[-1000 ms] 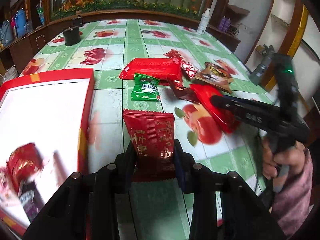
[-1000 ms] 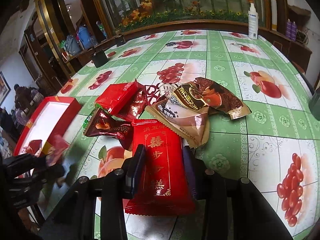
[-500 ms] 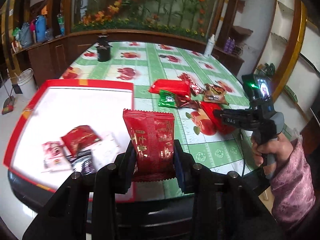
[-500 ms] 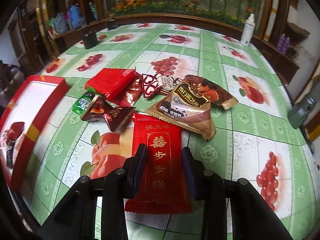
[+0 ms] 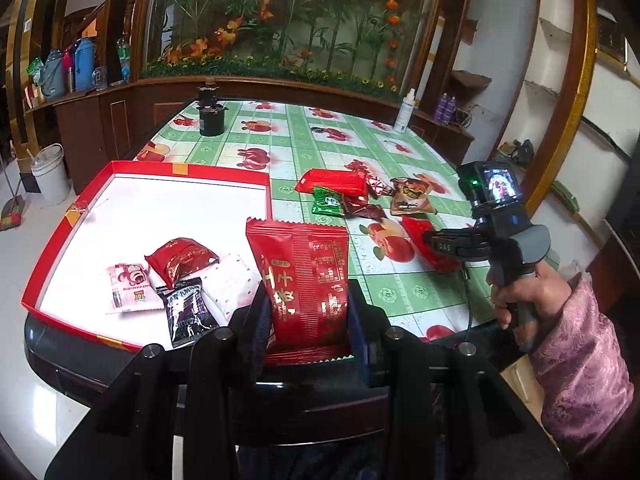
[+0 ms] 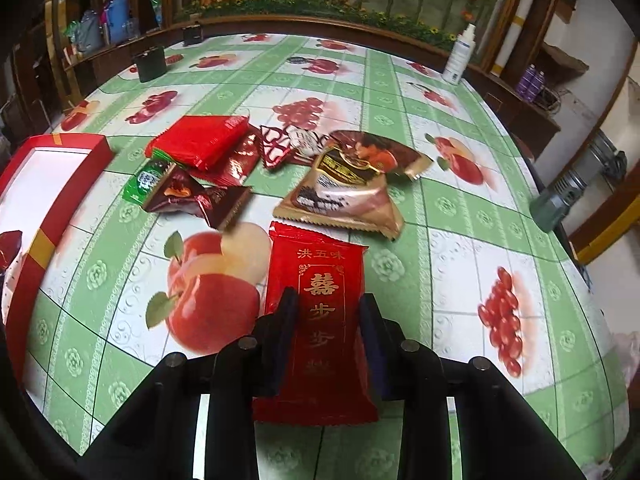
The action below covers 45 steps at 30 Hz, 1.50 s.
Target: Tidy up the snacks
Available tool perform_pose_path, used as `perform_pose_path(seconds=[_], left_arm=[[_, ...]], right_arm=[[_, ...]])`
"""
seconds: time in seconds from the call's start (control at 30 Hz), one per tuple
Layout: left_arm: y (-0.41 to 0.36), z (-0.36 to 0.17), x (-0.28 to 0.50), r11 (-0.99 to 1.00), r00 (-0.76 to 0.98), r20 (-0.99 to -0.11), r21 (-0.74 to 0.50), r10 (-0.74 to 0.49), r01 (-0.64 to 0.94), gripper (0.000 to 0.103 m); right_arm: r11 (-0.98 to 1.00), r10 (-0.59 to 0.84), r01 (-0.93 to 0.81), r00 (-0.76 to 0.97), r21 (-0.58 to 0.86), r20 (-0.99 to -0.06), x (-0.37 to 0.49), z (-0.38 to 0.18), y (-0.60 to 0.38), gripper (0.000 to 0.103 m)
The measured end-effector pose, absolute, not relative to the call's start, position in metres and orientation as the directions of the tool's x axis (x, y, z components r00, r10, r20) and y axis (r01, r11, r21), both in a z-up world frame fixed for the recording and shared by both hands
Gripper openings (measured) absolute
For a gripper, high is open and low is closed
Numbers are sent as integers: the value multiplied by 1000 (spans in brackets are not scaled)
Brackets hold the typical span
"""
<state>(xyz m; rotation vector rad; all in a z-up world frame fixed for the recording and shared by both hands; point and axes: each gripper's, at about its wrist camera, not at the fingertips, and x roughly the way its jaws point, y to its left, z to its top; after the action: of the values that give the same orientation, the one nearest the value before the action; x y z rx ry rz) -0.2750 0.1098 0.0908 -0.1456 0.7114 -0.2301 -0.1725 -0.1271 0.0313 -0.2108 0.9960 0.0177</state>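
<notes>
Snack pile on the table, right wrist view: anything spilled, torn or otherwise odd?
Nothing looks spilled or torn. The loose snack pile is a jumble of overlapping packets, as unsorted snacks would be. The tan packet looks puffed but intact. The red box has taped corners, nothing more.

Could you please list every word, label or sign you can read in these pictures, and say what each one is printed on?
"洪五味": top of the red packet between the right gripper's fingers.
"囍 步 步": gold characters down that packet; the lowest one is too blurred.
"DAS": side of the right gripper, seen from the left wrist.
"TOY": pink-and-white packet in the red tray.
Print on the left gripper's red packet and the remaining wrappers is too small to read.
</notes>
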Motion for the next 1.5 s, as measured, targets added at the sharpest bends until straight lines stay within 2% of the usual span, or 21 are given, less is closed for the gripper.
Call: perform_pose_path(seconds=[0.1, 0.2, 0.5, 0.57, 0.77, 0.83, 0.87, 1.0, 1.13, 1.2, 1.27, 1.33, 1.4, 1.5], left_arm=[[112, 89, -278, 958, 732, -620, -225, -283, 179, 33], [113, 87, -278, 951, 727, -615, -234, -306, 202, 33], [123, 83, -290, 941, 726, -602, -264, -332, 211, 33], [122, 83, -291, 942, 727, -603, -262, -330, 210, 33], [118, 81, -283, 941, 721, -610, -273, -329, 198, 33], [115, 80, -278, 940, 711, -620, -281, -333, 195, 33], [114, 80, -278, 939, 709, -621, -282, -334, 196, 33], [105, 80, -275, 937, 705, -621, -278, -342, 209, 33], [96, 72, -274, 933, 677, -644, -284, -355, 219, 33], [91, 70, -274, 931, 666, -652, -285, -361, 226, 33], [87, 69, -276, 932, 662, -656, -280, -361, 230, 33], [86, 70, -276, 930, 658, -659, -285, -365, 231, 33], [85, 69, -275, 931, 656, -661, -286, -363, 227, 33], [88, 68, -274, 930, 654, -662, -298, -365, 217, 33]], right_arm=[[969, -129, -107, 547, -221, -828, -181, 30, -118, 11], [957, -172, -106, 547, -272, -819, -188, 28, -107, 2], [961, -185, -77, 537, -266, -823, -187, 29, -106, 0], [975, -127, -88, 533, -205, -836, -187, 31, -112, 4], [979, 126, -204, 540, 15, -832, -188, 33, -148, 7], [976, 168, -210, 533, 63, -829, -187, 34, -163, 9], [974, 189, -210, 526, 88, -829, -186, 34, -173, 13], [973, 193, -211, 542, 90, -818, -189, 37, -196, 44], [974, 197, -207, 543, 97, -816, -195, 36, -208, 48], [974, 191, -206, 549, 90, -814, -199, 34, -208, 59], [977, 168, -200, 549, 66, -819, -200, 30, -204, 65], [984, 108, -175, 520, 18, -848, -200, 19, -197, 66], [986, 85, -167, 551, -10, -830, -206, 19, -191, 55], [993, 63, -116, 543, 0, -837, -205, 20, -188, 51]])
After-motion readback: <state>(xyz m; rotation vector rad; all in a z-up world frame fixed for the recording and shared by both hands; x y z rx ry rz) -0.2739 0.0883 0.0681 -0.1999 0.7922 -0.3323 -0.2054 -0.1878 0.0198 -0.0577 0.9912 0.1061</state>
